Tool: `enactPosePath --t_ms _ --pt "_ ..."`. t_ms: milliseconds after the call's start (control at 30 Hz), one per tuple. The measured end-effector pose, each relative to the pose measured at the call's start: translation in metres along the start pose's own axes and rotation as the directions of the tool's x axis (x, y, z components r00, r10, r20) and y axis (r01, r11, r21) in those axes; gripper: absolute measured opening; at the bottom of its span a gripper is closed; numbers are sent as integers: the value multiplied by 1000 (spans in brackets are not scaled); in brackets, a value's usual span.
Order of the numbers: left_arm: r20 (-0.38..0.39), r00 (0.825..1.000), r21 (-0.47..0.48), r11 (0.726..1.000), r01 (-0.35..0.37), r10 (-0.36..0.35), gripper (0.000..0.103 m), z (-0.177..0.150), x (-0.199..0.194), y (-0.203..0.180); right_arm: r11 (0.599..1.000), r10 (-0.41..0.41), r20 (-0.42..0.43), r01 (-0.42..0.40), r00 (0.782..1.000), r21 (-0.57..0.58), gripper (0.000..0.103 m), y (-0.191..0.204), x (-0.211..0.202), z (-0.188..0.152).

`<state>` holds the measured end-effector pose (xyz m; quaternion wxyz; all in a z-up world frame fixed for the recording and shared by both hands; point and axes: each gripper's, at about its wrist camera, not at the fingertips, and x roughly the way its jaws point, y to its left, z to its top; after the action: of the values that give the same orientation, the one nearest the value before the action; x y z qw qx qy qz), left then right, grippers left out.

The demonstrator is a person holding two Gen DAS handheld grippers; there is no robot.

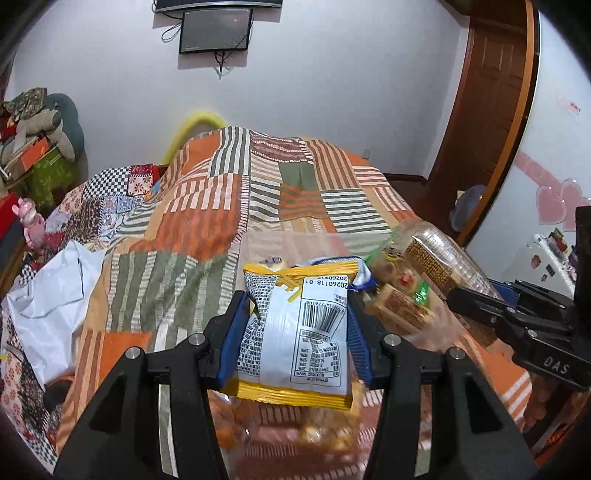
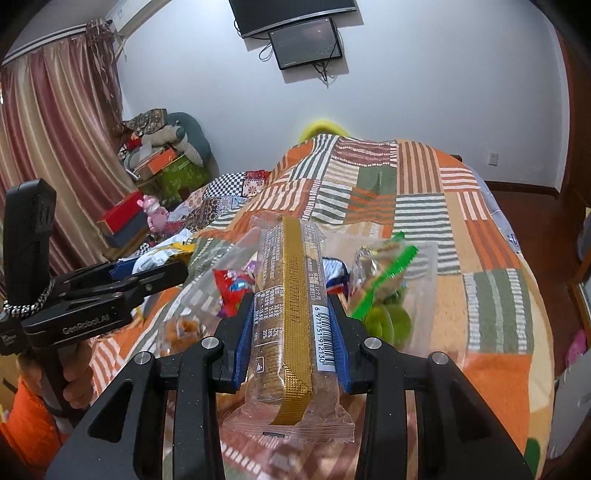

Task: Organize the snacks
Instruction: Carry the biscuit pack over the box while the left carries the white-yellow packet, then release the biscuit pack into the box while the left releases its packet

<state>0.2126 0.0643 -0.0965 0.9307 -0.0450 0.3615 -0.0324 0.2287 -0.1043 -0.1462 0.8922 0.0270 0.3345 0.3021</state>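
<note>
Above striped bedspread (image 1: 207, 206): left tool (image 1: 295, 325) clamps chip bag (image 1: 295, 332); right tool (image 2: 291, 332) clamps biscuit pack (image 2: 291, 314).

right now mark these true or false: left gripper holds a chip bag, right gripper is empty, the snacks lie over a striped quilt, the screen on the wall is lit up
1. The left gripper holds a chip bag. True.
2. The right gripper is empty. False: it is shut on a biscuit pack.
3. The snacks lie over a striped quilt. True.
4. The screen on the wall is lit up. False: it is dark.
</note>
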Motion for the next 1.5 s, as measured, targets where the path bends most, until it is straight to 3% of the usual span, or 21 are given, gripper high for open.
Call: enactPosePath --t_ms 400,867,1200,1500 --pt "-26 1000 5 1000 -10 10 50 27 49 4 1000 10 -45 -11 999 -1 34 2 45 14" --pt "-118 993 -16 1000 -8 6 50 36 100 7 999 -20 -118 17 993 -29 34 3 77 15" --pt "-125 992 -17 1000 -19 16 51 36 100 10 999 -9 -117 5 993 -38 37 3 71 18" --pt "-78 997 -8 1000 -10 10 55 33 60 8 998 -18 -67 14 998 -57 38 6 42 24"
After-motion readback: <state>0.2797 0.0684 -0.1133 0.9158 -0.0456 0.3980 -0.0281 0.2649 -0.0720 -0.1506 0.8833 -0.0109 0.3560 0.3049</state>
